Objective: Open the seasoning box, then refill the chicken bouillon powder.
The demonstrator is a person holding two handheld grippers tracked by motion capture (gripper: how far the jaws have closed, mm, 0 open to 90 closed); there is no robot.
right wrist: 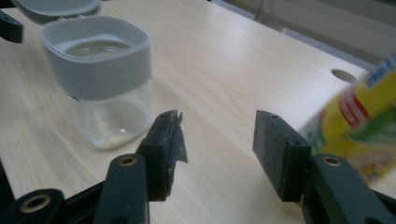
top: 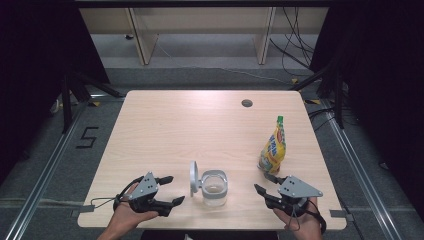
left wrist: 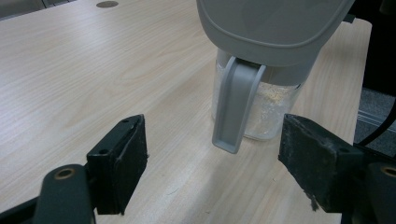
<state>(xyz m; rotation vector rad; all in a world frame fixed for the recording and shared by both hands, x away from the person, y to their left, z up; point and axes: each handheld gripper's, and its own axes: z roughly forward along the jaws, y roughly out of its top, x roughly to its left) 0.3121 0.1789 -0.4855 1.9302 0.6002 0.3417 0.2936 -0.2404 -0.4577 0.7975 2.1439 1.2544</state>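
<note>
The clear glass jar with a grey plastic collar [top: 214, 188] stands upright near the front edge of the pale wooden worktop [top: 200, 130], between the two grippers, its grey hinged lid [top: 193, 177] swung open and standing up on the jar's left side. The high view shows a thin layer of pale grains in the bottom; the left gripper view shows what that one does not, the grey latch tab [left wrist: 236, 105] hanging down the jar's wall under the raised lid, with the grains speckling the glass behind it. The right gripper view looks at the jar's open mouth from the other side and shows the glass nearly empty. The left gripper [top: 169, 191] lies just left of the jar, held in a hand [top: 126, 216], its jaws wide apart with nothing between them and clear of the jar. The right gripper [top: 264, 184] sits to the jar's right, its jaws parted and empty. Just behind it stands a yellow pouch with a green cap [top: 273, 148], upright and apart from the jar. A round cable hole [top: 246, 103] marks the worktop's far side.
</note>
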